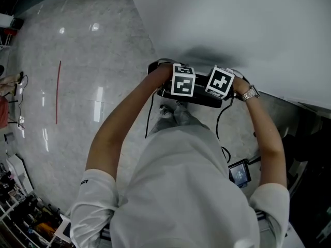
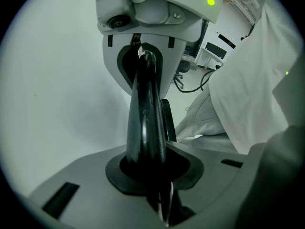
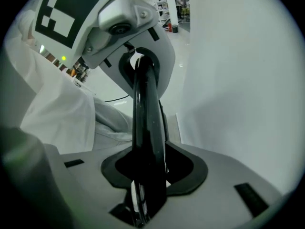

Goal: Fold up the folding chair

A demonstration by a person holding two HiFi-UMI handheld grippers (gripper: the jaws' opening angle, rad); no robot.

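We see a pale glossy floor (image 1: 77, 45) with light glints (image 1: 98, 103) and a red line (image 1: 58, 92) at left, a white wall (image 1: 248, 19) filling the upper right, cluttered shelves (image 1: 20, 211) at lower left.

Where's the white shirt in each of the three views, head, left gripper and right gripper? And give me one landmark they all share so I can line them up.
Head view: the white shirt fills the bottom centre.
Left gripper view: the shirt hangs down the right side.
Right gripper view: the shirt covers the left side.
Shared landmark: the plain white wall, opposite the shirt in every view.
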